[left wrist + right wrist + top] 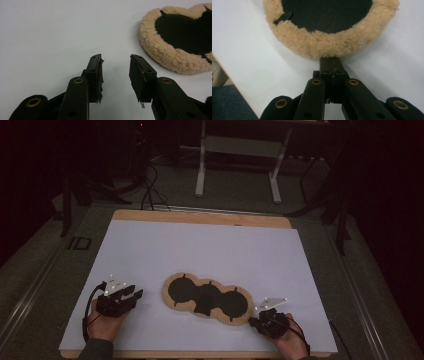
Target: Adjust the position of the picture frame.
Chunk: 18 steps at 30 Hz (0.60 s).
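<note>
A three-lobed pad [207, 299] with a tan fleece rim and black centres lies flat on the white sheet [200, 250], near the front middle. My left gripper [135, 294] rests to its left, a short gap away. In the left gripper view this gripper [116, 60] is open with nothing between its jaws, and the pad's end lobe [175, 57] lies ahead to the right. My right gripper [254, 321] sits at the pad's right end. In the right gripper view its jaws are pressed together [331, 61], with their tips touching the fleece rim [329, 42].
The sheet covers a wooden table whose bare edge [200, 216] shows at the back. The sheet's near edge [227, 75] runs close by on the left of the right gripper view. Beyond the table stand a white metal frame [235, 150] and floor cables [150, 190].
</note>
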{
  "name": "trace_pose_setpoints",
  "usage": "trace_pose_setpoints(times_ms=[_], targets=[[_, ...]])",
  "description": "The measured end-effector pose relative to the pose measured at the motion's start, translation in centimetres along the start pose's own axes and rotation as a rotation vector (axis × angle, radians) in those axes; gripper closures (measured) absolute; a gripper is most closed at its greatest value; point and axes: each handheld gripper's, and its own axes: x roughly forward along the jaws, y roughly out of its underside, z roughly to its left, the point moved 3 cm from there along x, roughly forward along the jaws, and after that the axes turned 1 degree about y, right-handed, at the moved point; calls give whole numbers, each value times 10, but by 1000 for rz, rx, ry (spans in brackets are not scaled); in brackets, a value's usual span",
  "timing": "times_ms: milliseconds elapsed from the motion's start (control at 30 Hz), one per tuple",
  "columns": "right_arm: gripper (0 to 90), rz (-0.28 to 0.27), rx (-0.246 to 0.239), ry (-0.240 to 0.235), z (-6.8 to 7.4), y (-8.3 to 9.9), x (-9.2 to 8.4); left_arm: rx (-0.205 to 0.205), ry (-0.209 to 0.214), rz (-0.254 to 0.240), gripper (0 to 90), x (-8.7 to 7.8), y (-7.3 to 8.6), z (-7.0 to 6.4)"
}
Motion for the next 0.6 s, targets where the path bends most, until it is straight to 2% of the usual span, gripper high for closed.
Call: trace_pose_setpoints(times_ms=[67, 200, 367, 467, 500, 533, 600], targets=[[900, 1, 8, 1, -1, -1, 1, 11, 15, 7, 655, 0, 0, -2], [900, 3, 19, 1, -3, -4, 2, 31, 71, 6, 701, 2, 0, -7], [900, 3, 26, 8, -6, -8, 5, 82, 137, 24, 807, 4, 1, -15], [900, 2, 37, 14, -8, -11, 7, 126, 162, 72, 871, 10, 3, -22], [900, 2, 37, 14, -8, -11, 7, 126, 162, 72, 889, 10, 3, -22], [900, 2, 38, 17, -9, -12, 7, 142, 169, 106, 889, 15, 5, -26], [900, 0, 43, 17, -10, -14, 9, 165, 188, 123, 898, 18, 6, -30]])
